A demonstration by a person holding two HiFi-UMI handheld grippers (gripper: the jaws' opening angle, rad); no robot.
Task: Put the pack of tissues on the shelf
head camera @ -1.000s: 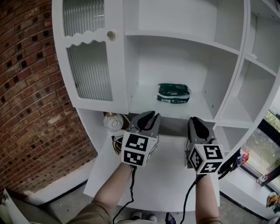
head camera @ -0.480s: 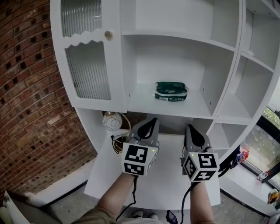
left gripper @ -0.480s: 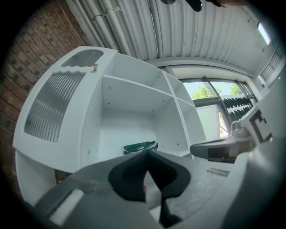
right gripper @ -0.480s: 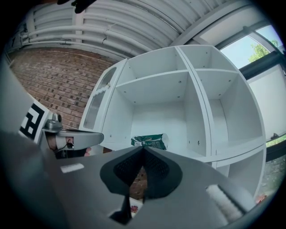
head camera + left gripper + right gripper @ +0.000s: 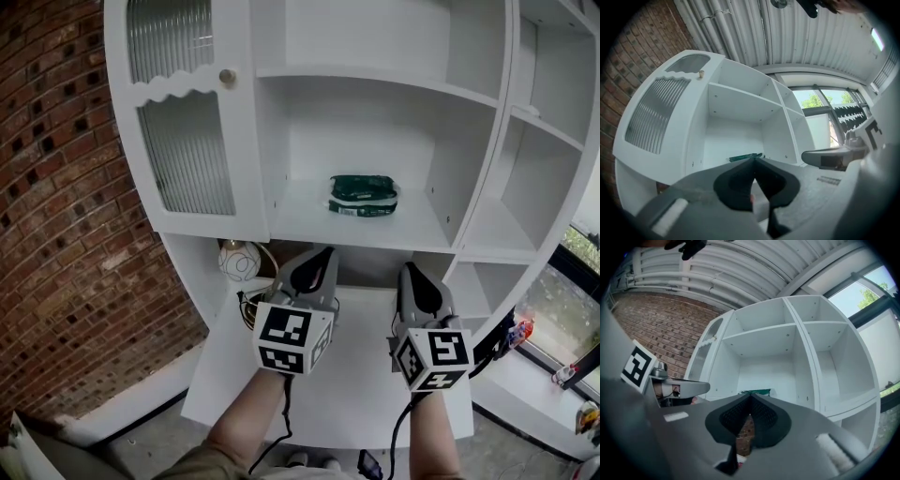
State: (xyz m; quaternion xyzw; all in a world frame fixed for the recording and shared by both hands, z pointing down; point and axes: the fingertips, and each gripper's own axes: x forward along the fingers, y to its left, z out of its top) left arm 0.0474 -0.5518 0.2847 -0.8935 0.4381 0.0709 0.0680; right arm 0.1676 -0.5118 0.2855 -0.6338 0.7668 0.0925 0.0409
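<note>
A green pack of tissues lies flat on the middle shelf of a white cabinet, with neither gripper touching it. The left gripper view shows the pack as a thin green strip just over the jaw tips, and the right gripper view shows the pack the same way. My left gripper and right gripper hover side by side below and in front of that shelf, pointing at it. Both are shut with nothing between their jaws, the left gripper and the right gripper alike.
A ribbed-glass cabinet door with a brass knob stands left of the open shelf. A round patterned ball and cables sit under it. A lower white ledge lies beneath the grippers. More compartments lie right, a brick wall left.
Both grippers have drawn a little back from the shelf towards me, and their slightly parted jaws have closed. The pack of tissues has stayed where it lies.
</note>
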